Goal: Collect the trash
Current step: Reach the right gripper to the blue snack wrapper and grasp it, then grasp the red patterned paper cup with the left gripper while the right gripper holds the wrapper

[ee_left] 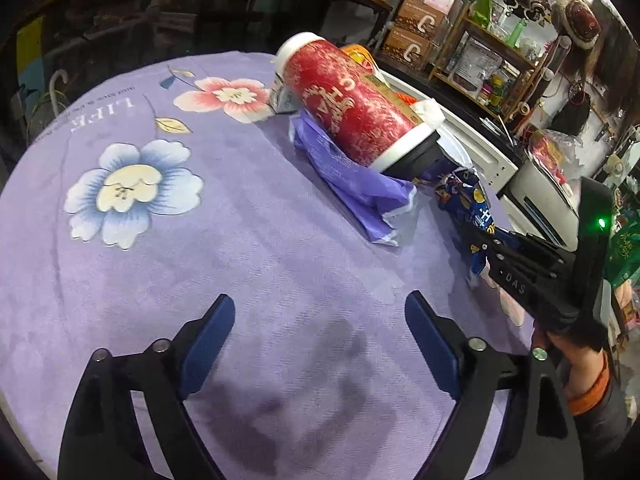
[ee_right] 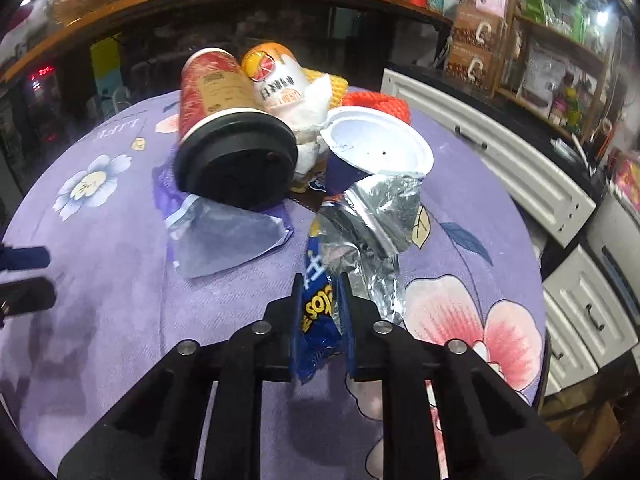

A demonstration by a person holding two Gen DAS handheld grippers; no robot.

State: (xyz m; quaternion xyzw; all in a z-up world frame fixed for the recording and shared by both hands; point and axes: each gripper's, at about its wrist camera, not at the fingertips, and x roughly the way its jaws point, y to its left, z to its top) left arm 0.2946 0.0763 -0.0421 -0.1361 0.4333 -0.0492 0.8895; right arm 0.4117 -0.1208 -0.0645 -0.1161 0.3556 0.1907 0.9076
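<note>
A pile of trash lies on a round table under a purple flowered cloth (ee_left: 168, 240). A red paper cup (ee_left: 356, 108) with a black lid (ee_right: 236, 160) lies on its side on a purple wrapper (ee_left: 352, 176). My right gripper (ee_right: 320, 280) is shut on a blue snack bag (ee_right: 316, 312) whose silver inside (ee_right: 372, 216) is torn wide. From the left wrist view that right gripper (ee_left: 486, 246) sits at the right with the bag (ee_left: 468, 204). My left gripper (ee_left: 320, 304) hangs open over bare cloth, nothing between its fingers, short of the pile.
Behind the red cup are an orange-and-white cup (ee_right: 276, 76), crumpled tissue (ee_right: 316, 100), orange netting (ee_right: 376, 102) and a blue cup with a white foil lid (ee_right: 376, 148). White cabinet drawers (ee_right: 500, 168) stand right of the table. Crowded shelves (ee_left: 480, 52) fill the back.
</note>
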